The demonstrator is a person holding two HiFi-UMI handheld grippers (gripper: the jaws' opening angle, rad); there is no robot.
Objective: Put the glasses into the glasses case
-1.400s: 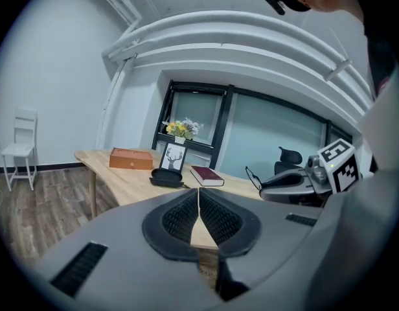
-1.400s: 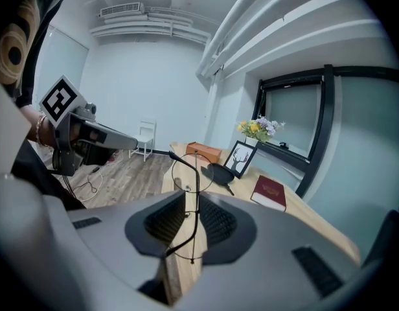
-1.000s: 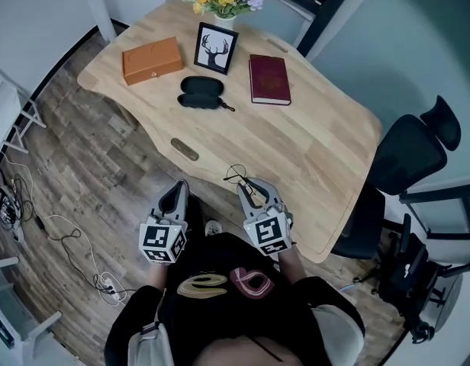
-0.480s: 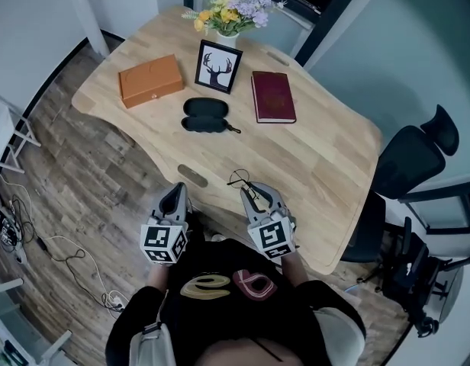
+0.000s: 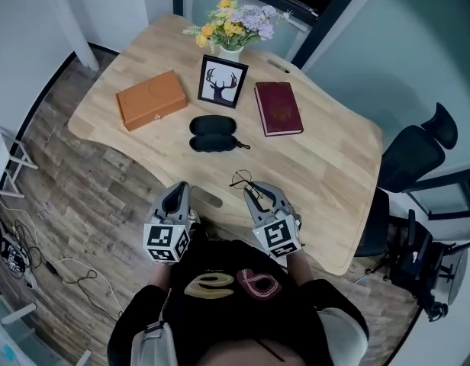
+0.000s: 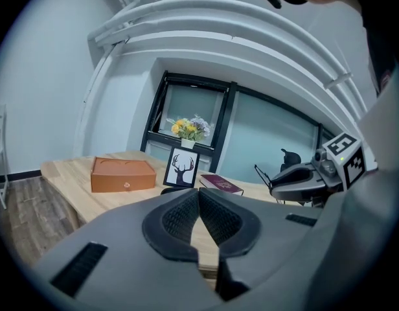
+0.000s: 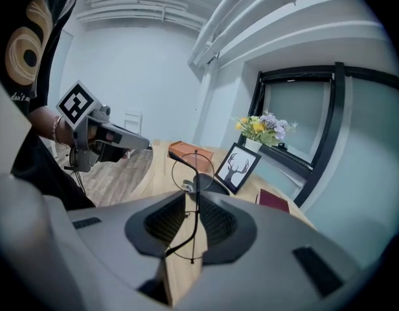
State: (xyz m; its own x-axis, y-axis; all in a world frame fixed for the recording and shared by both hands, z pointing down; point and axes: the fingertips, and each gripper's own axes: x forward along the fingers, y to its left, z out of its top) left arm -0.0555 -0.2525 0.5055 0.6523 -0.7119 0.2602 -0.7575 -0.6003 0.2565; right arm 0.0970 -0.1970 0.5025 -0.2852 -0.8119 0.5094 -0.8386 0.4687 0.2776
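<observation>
Pinching the thin-framed glasses (image 5: 239,179) between its pads, the right gripper (image 5: 252,191) is hovering over the table's (image 5: 326,166) near edge. The black glasses case (image 5: 213,144) is lying well ahead. The left gripper (image 5: 175,194) is hanging closed and empty.

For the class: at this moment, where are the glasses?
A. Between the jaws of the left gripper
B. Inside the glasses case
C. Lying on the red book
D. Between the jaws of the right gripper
D: the right gripper view shows the thin-framed glasses clamped between the pads of the right gripper, while the glasses case lies apart from them, farther up the table.
</observation>
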